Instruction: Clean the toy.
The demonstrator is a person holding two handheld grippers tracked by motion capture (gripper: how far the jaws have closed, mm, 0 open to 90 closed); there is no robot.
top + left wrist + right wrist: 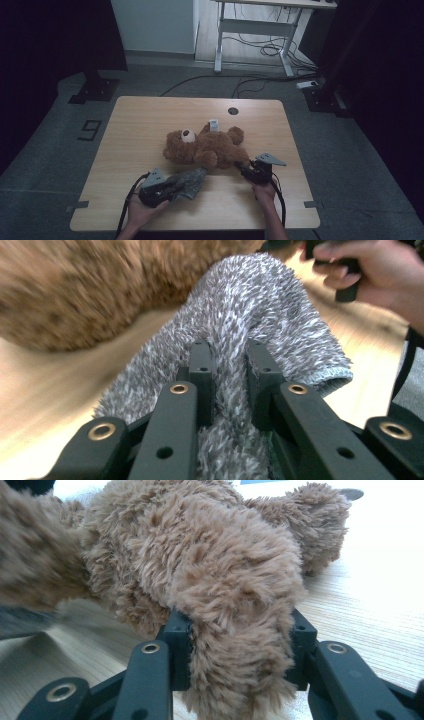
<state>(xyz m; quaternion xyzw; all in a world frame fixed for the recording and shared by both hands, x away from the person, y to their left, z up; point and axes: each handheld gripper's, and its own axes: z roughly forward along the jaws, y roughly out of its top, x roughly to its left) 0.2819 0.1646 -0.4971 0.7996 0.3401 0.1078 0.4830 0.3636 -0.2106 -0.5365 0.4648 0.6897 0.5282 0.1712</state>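
Jaws of the left gripper (pixel 172 189) pinch a fuzzy grey cloth (pixel 189 181) beside the teddy bear (pixel 207 146) on the bench (pixel 150 120), the right gripper (pixel 246 170) squeezes the bear's leg (pixel 240 645), so dressing looks barely begun.

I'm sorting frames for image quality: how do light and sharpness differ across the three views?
High view: dim and dark at the edges, though the teddy bear on the table reads clearly. Left gripper view: bright, the grey fuzzy cloth fairly sharp, the brown fur behind streaked with blur. Right gripper view: bright, fur at the jaws sharp, left edge blurred, far tabletop washed out.
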